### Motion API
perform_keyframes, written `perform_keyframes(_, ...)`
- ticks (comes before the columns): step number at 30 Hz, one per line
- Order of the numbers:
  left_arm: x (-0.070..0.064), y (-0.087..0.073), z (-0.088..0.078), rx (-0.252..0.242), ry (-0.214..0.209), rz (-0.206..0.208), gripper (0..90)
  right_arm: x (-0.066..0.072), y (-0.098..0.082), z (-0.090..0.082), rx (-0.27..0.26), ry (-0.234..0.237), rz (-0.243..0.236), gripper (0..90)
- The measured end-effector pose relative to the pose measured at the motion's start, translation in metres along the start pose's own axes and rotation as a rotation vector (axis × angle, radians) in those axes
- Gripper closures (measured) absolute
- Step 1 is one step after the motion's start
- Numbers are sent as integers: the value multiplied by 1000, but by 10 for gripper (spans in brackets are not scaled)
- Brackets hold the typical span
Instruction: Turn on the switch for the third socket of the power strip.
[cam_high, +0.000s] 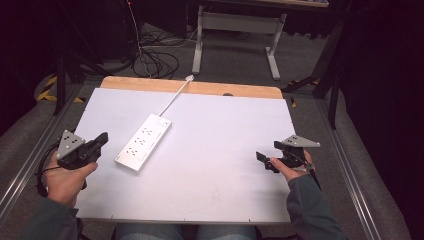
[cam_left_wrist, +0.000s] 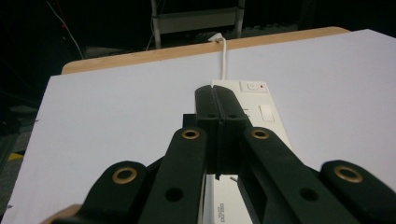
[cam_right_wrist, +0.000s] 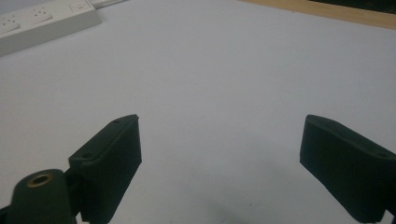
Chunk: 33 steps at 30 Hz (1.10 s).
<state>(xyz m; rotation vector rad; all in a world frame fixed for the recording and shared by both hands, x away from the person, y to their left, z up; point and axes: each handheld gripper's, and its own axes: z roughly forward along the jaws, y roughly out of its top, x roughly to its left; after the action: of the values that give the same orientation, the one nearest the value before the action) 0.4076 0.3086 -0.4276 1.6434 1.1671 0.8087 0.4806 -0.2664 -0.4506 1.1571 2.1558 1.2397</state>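
Note:
A white power strip (cam_high: 144, 142) lies at an angle on the white table top (cam_high: 210, 165), left of centre, its white cord (cam_high: 175, 96) running to the far edge. My left gripper (cam_high: 102, 138) is held just left of the strip, jaws pressed together with nothing between them. In the left gripper view the shut gripper (cam_left_wrist: 218, 108) points along the power strip (cam_left_wrist: 254, 100) toward its switch end. My right gripper (cam_high: 262, 161) hovers near the right edge of the table. In the right gripper view its jaws (cam_right_wrist: 219, 140) stand wide apart over bare table, with the power strip (cam_right_wrist: 46, 23) at upper left.
A wooden strip (cam_high: 200, 87) borders the far edge of the table. Beyond it stand a white desk frame (cam_high: 235, 30) and tangled cables (cam_high: 155, 62) on the floor. Metal rails (cam_high: 350, 170) run along both sides of the table.

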Motion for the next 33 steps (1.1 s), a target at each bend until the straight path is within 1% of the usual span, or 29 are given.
perform_keyframes(7, -5, 1, 7, 22, -15, 21, 900, 0, -1, -1, 2, 0, -3, 130)
perform_keyframes(10, -7, 2, 10, 24, -18, 26, 900, 0, -1, -1, -2, 0, -5, 130)
perform_keyframes(13, -9, 3, 14, 23, -23, 26, 900, 0, -1, 0, 5, -4, -7, 131)
perform_keyframes(17, -11, 4, 15, 29, -28, 33, 900, 1, -1, 1, 9, -5, -10, 134)
perform_keyframes(20, -11, 5, 15, 24, -28, 27, 900, 0, -1, 1, 8, -6, -13, 134)
perform_keyframes(22, -11, 5, 16, 29, -31, 35, 899, 0, -1, 0, 6, -7, -6, 134)
perform_keyframes(26, -12, 4, 17, 34, -37, 40, 899, 0, -1, 1, 7, -6, -13, 134)
perform_keyframes(33, -15, 4, 21, 52, -51, 58, 899, 0, 0, 1, 9, -8, -5, 136)
